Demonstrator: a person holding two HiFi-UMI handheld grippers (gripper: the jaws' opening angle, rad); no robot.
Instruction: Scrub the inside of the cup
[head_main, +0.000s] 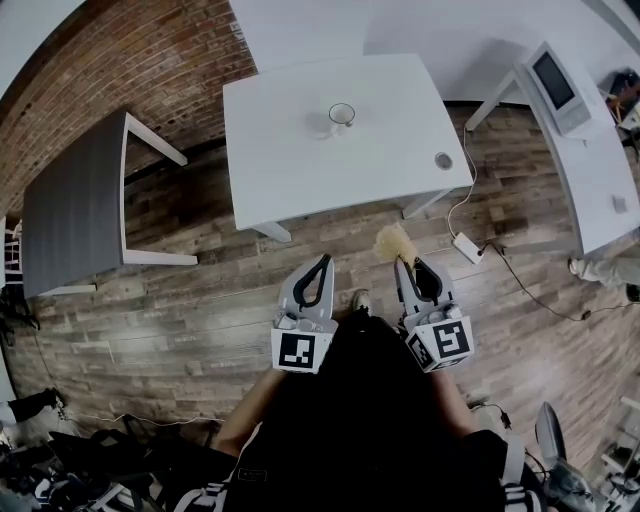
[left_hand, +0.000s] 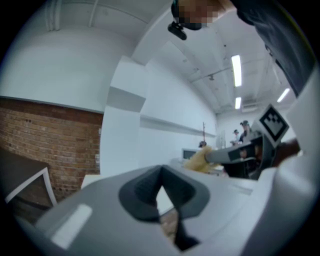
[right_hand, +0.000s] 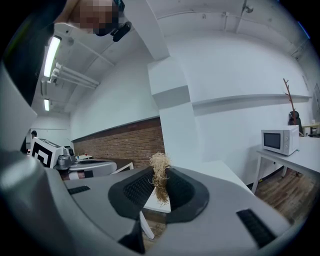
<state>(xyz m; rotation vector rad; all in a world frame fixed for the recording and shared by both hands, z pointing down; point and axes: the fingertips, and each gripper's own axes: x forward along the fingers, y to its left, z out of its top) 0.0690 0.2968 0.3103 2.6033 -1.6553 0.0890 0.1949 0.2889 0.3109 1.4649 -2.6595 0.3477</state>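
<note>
The cup (head_main: 341, 113) stood upright near the far middle of the white surface (head_main: 290, 170), well apart from both grippers. The right gripper (head_main: 408, 264) hovered over the wooden floor (head_main: 200, 270), short of the surface's near edge, its fingers (right_hand: 136, 188) clamped on a straw-coloured fibre scrubber (right_hand: 160, 176). Beside it, the left gripper (head_main: 322, 262) had its fingers (left_hand: 142, 192) pressed together with nothing between them
</note>
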